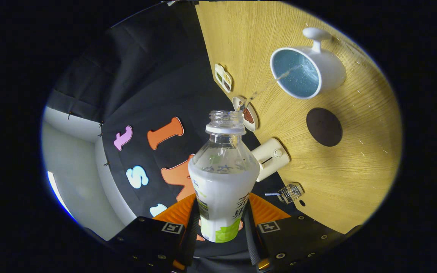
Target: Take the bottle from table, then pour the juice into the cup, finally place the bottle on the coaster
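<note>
My gripper [221, 223] is shut on a clear plastic bottle [222, 170] with a white label and no cap, held between both fingers with its open neck pointing ahead. The bottle is tipped over the wooden table [355, 182]. A thin stream of clear liquid [269, 86] runs from its mouth into a white cup [305, 70] with a blue inside, well beyond the fingers. The cup's handle points away from the bottle. A dark round coaster [324, 127] lies on the table beside the cup, nearer to me than the cup.
Along the table's edge by the booth wall stand a small white divided dish [223, 77], a white bowl [247, 113] with brown contents, a white box-like device [269, 157] and a small wire basket [290, 192]. Droplets dot the wood around the cup.
</note>
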The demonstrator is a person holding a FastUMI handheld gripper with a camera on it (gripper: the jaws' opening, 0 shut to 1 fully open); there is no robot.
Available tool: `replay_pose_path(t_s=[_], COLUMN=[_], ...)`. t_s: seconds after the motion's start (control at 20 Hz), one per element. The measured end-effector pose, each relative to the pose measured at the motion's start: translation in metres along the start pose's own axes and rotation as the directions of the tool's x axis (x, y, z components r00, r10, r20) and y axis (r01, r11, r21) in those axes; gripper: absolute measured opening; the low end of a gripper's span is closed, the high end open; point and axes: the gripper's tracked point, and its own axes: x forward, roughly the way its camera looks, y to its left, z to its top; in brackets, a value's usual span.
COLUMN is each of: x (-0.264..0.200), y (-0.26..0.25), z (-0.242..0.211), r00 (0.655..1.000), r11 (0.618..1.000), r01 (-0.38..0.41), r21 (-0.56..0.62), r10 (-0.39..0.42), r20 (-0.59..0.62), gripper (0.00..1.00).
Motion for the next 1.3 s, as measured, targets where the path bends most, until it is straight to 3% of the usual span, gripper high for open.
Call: replay_pose_path(t_s=[1.3], x=[-0.010], y=[0.009], z=[0.013], r00=[0.998], r11=[0.985], r01=[-0.064], r21=[0.160], r10=[0.062], r20=[0.018], gripper=[0.57])
